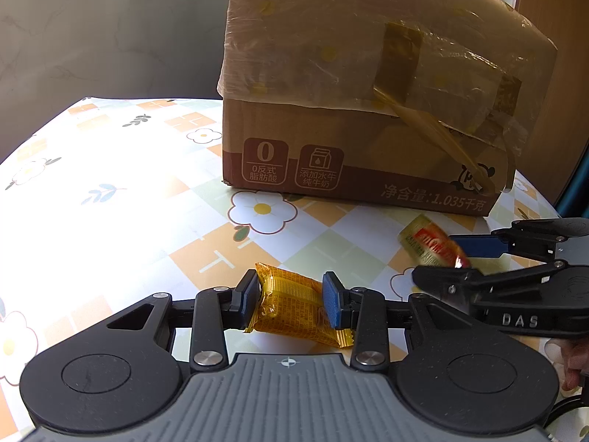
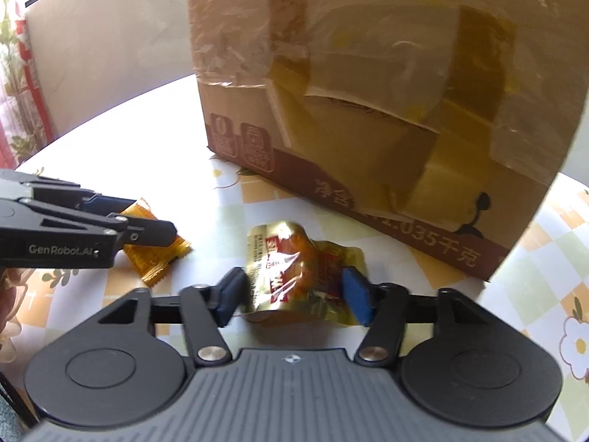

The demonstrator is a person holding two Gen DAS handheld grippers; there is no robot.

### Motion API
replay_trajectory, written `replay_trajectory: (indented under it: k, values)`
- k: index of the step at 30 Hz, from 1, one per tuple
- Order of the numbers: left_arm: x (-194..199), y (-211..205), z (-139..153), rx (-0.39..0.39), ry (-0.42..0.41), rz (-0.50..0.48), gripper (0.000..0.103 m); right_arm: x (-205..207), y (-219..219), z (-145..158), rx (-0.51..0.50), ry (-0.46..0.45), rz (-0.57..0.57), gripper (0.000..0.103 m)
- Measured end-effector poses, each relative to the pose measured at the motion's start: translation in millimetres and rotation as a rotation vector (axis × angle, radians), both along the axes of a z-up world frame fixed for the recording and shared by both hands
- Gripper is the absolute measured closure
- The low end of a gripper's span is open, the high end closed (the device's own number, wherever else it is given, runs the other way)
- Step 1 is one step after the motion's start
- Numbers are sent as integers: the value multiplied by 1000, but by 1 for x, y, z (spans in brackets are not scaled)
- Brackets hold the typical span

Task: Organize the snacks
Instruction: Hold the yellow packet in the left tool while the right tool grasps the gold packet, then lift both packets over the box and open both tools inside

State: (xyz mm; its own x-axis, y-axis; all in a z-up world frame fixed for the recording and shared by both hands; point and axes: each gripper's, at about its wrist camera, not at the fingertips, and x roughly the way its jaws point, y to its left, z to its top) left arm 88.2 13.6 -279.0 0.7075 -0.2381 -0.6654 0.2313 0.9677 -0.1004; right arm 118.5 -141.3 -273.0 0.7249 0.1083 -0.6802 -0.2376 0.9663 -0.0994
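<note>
My left gripper point(image 1: 291, 300) is shut on a small orange snack packet point(image 1: 291, 304), held just above the table; it also shows in the right wrist view point(image 2: 147, 226) with the orange packet point(image 2: 154, 261). My right gripper point(image 2: 294, 296) is shut on a crinkled gold-and-red snack packet point(image 2: 294, 269); in the left wrist view the right gripper point(image 1: 475, 258) comes in from the right with that packet point(image 1: 430, 245). A tall cardboard box point(image 1: 368, 103) wrapped in plastic film stands just behind both grippers; it also shows in the right wrist view point(image 2: 368, 92).
The table point(image 1: 110, 191) has a checked cloth with flowers, brightly lit at the left. A pale wall point(image 1: 92, 25) is behind it. A wooden panel point(image 1: 559, 55) stands at the far right. A floral curtain point(image 2: 14, 84) hangs at the left.
</note>
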Motion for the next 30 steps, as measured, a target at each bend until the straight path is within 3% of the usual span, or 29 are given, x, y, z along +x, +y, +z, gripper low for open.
replay_trajectory:
  k: [5,9,16,19,30]
  values:
    - [0,2,1,-15,10,-1,65,-1,-9,6,29,7,-35,84]
    - [-4,3,4,-19,0,-8,69,-9,-8,12,49,-14,-36,90]
    - [-15,2,21,-31,-48,-24,73,-21,-2,26,77,-19,6,93]
    - [-20,3,29,-42,-64,-30,86,-25,0,32,89,-28,16,93]
    - [-30,8,52,-70,-129,-34,87,-35,7,59,115,-87,35,93]
